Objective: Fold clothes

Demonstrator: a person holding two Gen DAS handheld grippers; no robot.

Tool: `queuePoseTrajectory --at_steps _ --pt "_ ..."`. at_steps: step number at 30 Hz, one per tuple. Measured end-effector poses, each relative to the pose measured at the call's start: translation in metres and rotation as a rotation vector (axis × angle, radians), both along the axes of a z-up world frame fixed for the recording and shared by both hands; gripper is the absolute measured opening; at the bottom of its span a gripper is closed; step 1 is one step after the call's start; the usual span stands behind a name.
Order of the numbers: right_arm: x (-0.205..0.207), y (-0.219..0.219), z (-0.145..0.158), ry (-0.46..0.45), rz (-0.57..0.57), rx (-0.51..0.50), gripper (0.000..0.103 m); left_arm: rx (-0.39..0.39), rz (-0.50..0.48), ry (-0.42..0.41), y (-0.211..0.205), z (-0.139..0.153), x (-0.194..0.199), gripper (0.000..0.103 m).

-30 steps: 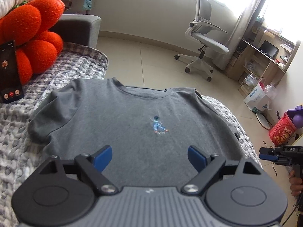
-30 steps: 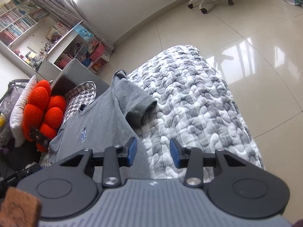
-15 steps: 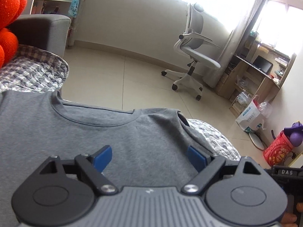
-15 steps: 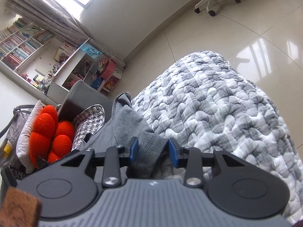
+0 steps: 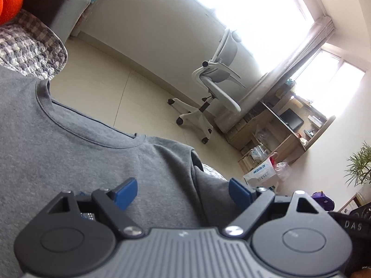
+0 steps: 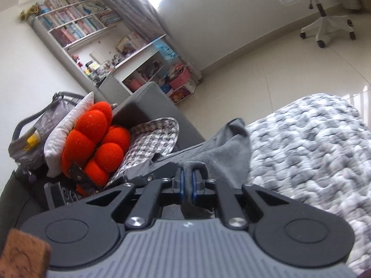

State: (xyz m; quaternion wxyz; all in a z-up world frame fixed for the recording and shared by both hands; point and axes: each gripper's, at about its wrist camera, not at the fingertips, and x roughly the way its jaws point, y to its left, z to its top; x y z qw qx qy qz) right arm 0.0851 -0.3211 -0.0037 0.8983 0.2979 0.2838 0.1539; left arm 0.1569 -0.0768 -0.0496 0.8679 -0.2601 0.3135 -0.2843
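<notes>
A grey T-shirt point(image 5: 81, 157) lies face up on a grey-and-white quilted cover point(image 6: 313, 153). My left gripper point(image 5: 183, 192) is open, low over the shirt near its right shoulder seam, below the collar. My right gripper point(image 6: 187, 184) is shut on the shirt's right sleeve point(image 6: 222, 148), with grey cloth pinched between the blue pads and bunched up above them. The shirt's lower part is hidden behind both grippers.
An orange flower-shaped cushion point(image 6: 95, 139) and a grey sofa arm point(image 6: 148, 108) lie at the shirt's far side. A white office chair point(image 5: 213, 95) stands on the tiled floor beyond the cover's edge. A desk and bags point(image 5: 266, 164) stand to the right.
My right gripper has moved in onto the sleeve and shut on it. My left gripper has moved forward and lower over the shirt, towards its right shoulder, and stays open.
</notes>
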Motion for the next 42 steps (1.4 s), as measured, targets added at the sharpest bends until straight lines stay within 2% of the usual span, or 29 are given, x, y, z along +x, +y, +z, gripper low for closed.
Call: queuePoseTrajectory --at_steps 4,7,9,12,13,15,16,18,21,25,29,35,36,37,39,41,42 --pt "0.010 0.026 -0.018 0.060 0.081 -0.047 0.010 -0.023 -0.004 0.021 0.006 -0.005 0.005 0.077" --pt "0.013 0.033 -0.033 0.107 0.102 -0.067 0.012 -0.030 -0.026 0.044 0.007 -0.009 0.008 0.068" --pt "0.013 0.034 -0.039 0.125 0.103 -0.066 0.014 -0.032 -0.060 0.063 0.006 -0.011 0.010 0.056" --pt "0.002 0.029 -0.031 0.112 0.105 -0.040 0.019 0.005 -0.093 0.059 0.000 -0.013 0.007 0.049" --pt "-0.003 0.025 -0.028 0.108 0.099 -0.028 0.027 0.023 -0.102 0.052 -0.003 -0.013 0.006 0.047" --pt "-0.016 0.017 -0.020 0.091 0.078 -0.008 0.045 0.055 -0.123 0.044 -0.008 -0.015 0.006 0.035" --pt "-0.024 0.013 -0.017 0.077 0.060 -0.010 0.045 0.063 -0.132 0.051 -0.010 -0.016 0.006 0.030" --pt "-0.035 0.005 -0.014 0.076 0.011 -0.023 0.045 0.071 -0.145 0.074 -0.013 -0.021 0.011 0.012" --pt "-0.046 -0.006 -0.016 0.097 -0.058 -0.018 0.045 0.060 -0.157 0.076 -0.014 -0.023 0.012 0.008" --pt "-0.043 -0.003 -0.028 0.152 -0.063 0.052 0.045 0.057 -0.165 0.071 -0.014 -0.024 0.013 0.008" --pt "-0.033 0.006 -0.035 0.200 -0.082 0.058 0.045 0.049 -0.163 0.073 -0.012 -0.026 0.013 0.008" --pt "-0.027 0.016 -0.039 0.172 -0.143 0.049 0.044 0.020 -0.161 0.097 -0.008 -0.033 0.018 0.008" --pt "-0.027 0.018 -0.040 0.162 -0.154 0.043 0.042 0.015 -0.162 0.099 -0.007 -0.033 0.018 0.008" --pt "-0.025 0.020 -0.040 0.160 -0.166 0.025 0.027 0.010 -0.164 0.098 -0.006 -0.034 0.018 0.008" --pt "-0.022 0.022 -0.039 0.162 -0.189 -0.025 0.008 0.001 -0.168 0.091 -0.004 -0.034 0.018 0.008" --pt "-0.019 0.017 -0.034 0.162 -0.208 -0.090 0.005 -0.008 -0.168 0.084 -0.003 -0.033 0.017 0.012" --pt "-0.018 0.013 -0.031 0.162 -0.219 -0.115 0.005 -0.011 -0.167 0.081 -0.003 -0.033 0.017 0.017"
